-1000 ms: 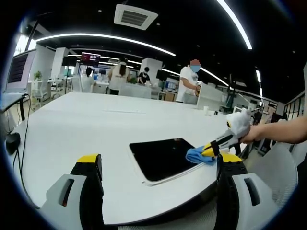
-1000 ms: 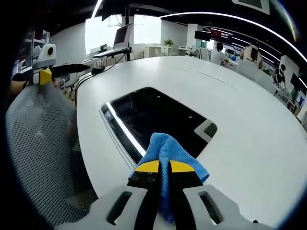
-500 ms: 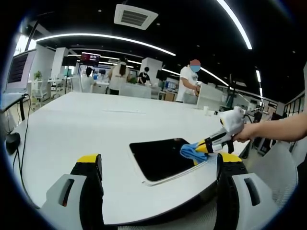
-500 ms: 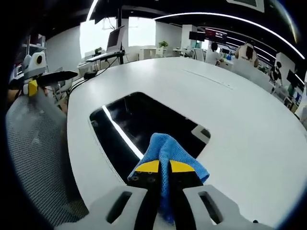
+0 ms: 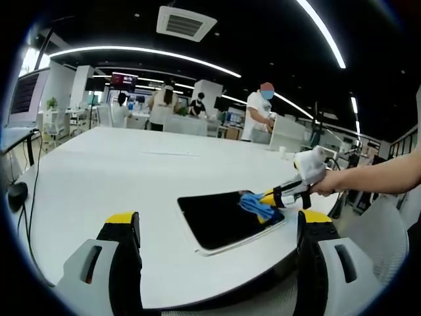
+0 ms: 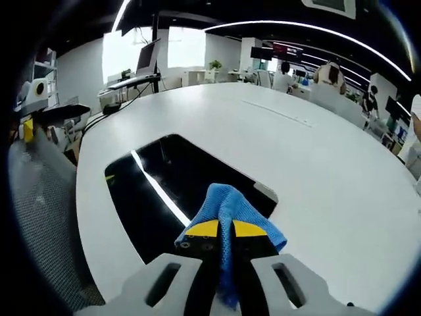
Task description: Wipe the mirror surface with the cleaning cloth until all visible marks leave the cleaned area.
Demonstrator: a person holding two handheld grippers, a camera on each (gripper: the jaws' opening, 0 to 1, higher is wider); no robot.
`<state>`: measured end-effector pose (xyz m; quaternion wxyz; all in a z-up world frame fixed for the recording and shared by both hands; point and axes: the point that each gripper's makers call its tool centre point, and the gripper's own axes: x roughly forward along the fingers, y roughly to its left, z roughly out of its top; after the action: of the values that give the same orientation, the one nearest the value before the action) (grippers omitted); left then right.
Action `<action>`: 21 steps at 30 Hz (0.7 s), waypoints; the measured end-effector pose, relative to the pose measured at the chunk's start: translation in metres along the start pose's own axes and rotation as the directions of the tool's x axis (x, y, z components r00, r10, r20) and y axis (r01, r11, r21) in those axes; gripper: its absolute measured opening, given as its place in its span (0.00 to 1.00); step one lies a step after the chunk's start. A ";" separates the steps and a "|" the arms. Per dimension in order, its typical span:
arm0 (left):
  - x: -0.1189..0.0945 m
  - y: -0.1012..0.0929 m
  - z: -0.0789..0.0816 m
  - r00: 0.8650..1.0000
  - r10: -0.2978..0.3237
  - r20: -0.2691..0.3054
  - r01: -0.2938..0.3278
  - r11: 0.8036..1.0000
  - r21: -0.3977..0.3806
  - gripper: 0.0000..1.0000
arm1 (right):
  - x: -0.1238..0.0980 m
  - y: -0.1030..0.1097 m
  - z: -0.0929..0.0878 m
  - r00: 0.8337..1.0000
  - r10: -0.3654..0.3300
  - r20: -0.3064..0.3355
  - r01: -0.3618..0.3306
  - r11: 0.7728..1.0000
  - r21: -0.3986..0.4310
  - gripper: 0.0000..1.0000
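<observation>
Blue cloth [image 6: 227, 205] clamped in right gripper [image 6: 222, 232] jaws, resting on mirror [image 6: 168, 184]; left gripper [image 5: 214, 227] jaws apart.

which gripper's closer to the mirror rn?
Right. The right gripper holds the blue cloth on the mirror; the left gripper hangs open off the table edge.

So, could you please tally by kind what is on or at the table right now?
Mirrors: 1, lying flat on the table
Cloths: 1, blue, on the mirror
Grippers: 2, the right shut on the cloth, the left open and holding nothing
Total: 4
</observation>
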<state>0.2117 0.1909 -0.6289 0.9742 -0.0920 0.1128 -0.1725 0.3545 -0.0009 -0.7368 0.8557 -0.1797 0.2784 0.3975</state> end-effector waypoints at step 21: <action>0.000 0.000 -0.001 1.000 0.000 -0.001 0.000 1.000 0.000 0.98 | 0.030 -0.031 0.020 0.997 -0.071 0.016 0.070 0.997 0.037 0.01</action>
<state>0.2115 0.1912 -0.6295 0.9742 -0.0918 0.1134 -0.1723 0.4012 0.0077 -0.7375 0.8747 -0.1705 0.2716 0.3634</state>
